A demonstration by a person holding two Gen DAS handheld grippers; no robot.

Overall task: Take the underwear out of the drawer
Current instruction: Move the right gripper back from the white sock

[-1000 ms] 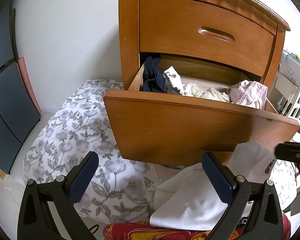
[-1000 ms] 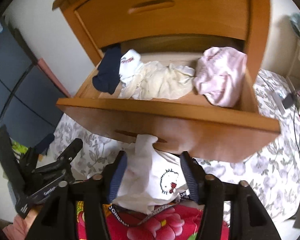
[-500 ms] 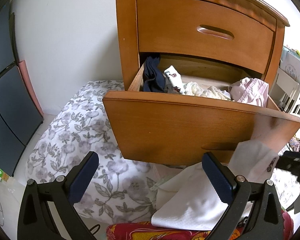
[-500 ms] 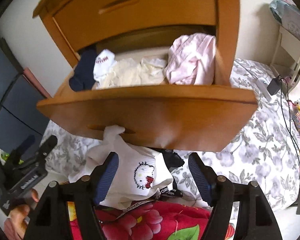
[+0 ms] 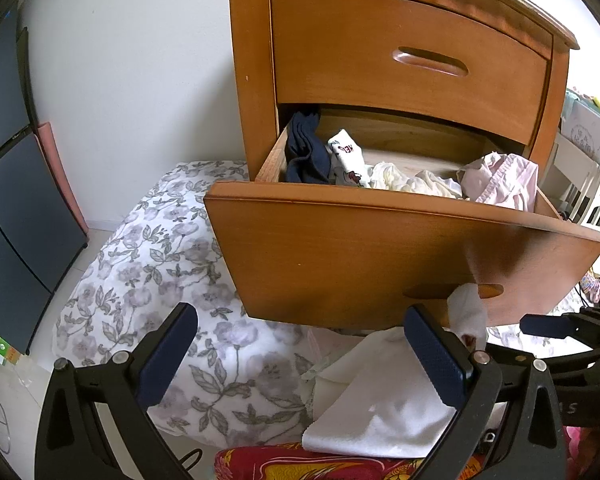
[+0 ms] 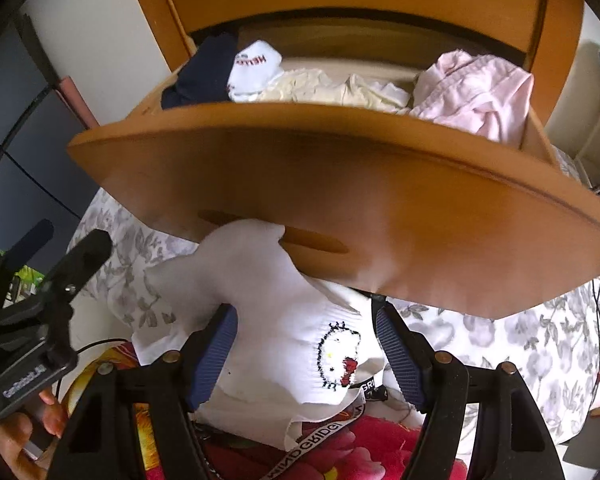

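Claws hover below a pulled-out wooden drawer (image 5: 380, 248)

The right claw (image 6: 304, 352), steeply down-tilted, stands apart around white cartoon-print underwear (image 6: 300, 344) lying on the bed below the drawer front; the left claw (image 5: 300, 356) hangs spread, gripping nothing, over the floral bedspread (image 5: 148, 280).

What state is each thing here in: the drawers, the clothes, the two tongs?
Top drawer: shut.
Lower drawer: pulled out.
Pink garment: crumpled, in the lower drawer.
Navy garment: bunched in the drawer's corner.
White underwear: out of the drawer, between the right tongs.
Right tongs: open.
Left tongs: open, empty.
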